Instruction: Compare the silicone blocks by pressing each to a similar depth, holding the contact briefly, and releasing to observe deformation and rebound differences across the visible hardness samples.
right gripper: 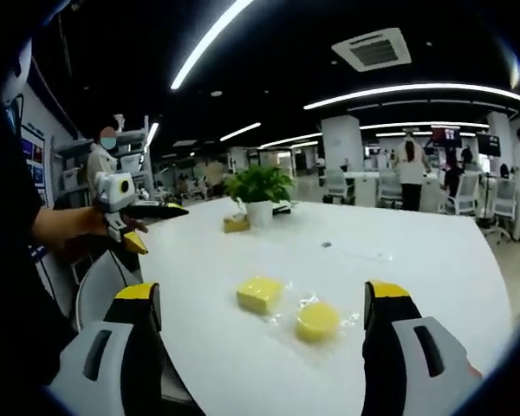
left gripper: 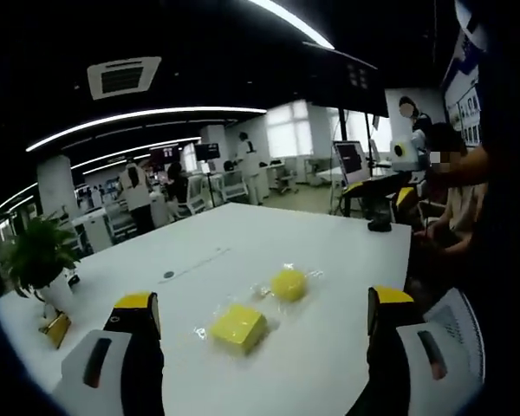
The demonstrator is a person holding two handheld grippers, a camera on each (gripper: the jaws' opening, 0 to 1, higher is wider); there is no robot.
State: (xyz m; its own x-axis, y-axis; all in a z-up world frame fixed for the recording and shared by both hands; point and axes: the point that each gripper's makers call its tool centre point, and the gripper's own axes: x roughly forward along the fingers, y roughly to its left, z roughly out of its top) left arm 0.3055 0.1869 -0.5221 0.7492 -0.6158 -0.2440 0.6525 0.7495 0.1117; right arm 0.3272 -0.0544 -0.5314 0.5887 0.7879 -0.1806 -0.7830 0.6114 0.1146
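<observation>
On the white bench [left gripper: 329,260] a square yellow block [left gripper: 237,328] and a round yellow block [left gripper: 288,283] lie side by side untouched, each hand-held gripper [left gripper: 264,312] [right gripper: 264,303] wide open above, so press squarely, equally deep.

Your two views look in from opposite edges of the white bench [left gripper: 329,251], from a little above, sharing the yellow square silicone block [left gripper: 237,328] and yellow round silicone block [left gripper: 288,283].
</observation>
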